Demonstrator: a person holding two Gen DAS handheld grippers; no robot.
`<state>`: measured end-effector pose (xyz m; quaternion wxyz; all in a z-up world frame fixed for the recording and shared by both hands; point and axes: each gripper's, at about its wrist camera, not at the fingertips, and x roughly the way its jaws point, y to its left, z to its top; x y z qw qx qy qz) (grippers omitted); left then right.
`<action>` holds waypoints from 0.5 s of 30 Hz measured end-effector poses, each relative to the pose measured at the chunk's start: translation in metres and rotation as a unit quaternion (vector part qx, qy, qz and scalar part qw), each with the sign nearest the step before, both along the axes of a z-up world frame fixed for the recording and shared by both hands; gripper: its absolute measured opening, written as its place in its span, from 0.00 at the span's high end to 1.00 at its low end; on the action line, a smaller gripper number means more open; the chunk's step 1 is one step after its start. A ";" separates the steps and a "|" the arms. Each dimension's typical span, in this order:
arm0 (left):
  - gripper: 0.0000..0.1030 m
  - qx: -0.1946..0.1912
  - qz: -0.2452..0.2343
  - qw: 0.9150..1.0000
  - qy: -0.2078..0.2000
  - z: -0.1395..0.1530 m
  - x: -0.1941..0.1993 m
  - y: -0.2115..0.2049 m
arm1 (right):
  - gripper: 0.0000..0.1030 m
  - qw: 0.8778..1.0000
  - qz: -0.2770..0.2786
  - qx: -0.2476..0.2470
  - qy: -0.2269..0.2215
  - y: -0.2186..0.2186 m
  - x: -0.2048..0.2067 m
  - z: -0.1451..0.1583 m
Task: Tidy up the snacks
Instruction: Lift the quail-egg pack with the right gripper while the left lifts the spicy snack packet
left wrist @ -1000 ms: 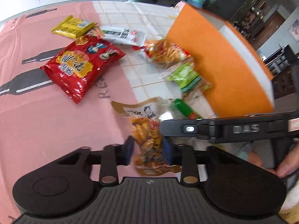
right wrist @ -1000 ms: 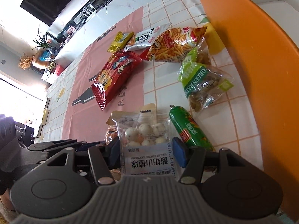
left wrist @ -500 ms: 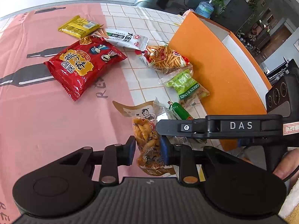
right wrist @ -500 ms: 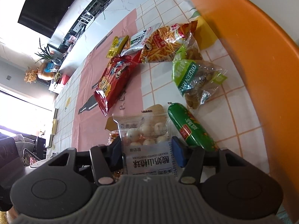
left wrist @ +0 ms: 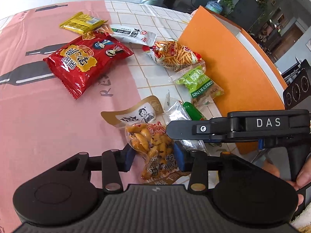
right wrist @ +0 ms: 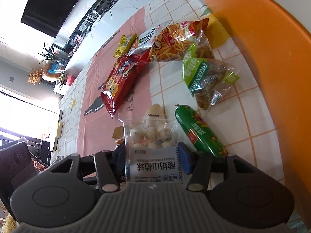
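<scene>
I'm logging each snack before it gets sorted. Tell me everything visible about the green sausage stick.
The green sausage stick is a slim tube in glossy green plastic wrap, crimped at the far tip, with a red label and yellow print. It lies flat on the white tiled tablecloth, unheld, just right of the right gripper, beside the yogurt hawthorn ball bag. The green raisin bag lies beyond it and the orange box to its right.

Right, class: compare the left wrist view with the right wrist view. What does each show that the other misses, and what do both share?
Only the left wrist view shows the left gripper shut on the brown snack pouch. Only the right wrist view shows the right gripper shut on the bag of white balls, plus a dark screen. Both show the red bag, green raisin bag, green sausage and orange box.
</scene>
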<state>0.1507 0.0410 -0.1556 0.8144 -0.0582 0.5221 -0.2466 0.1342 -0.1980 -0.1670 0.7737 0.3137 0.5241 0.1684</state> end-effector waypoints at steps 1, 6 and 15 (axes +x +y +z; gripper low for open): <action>0.55 0.004 0.000 1.000 -0.001 0.002 -0.001 -0.001 | 0.48 1.000 0.000 0.000 0.000 0.000 0.000 0.000; 0.61 0.050 -0.006 0.999 -0.020 0.016 -0.009 -0.012 | 0.49 1.000 0.003 0.002 0.006 0.001 -0.001 0.001; 0.70 0.076 0.013 0.996 -0.033 0.041 -0.018 -0.002 | 0.49 0.999 0.003 -0.033 -0.023 0.001 -0.009 0.031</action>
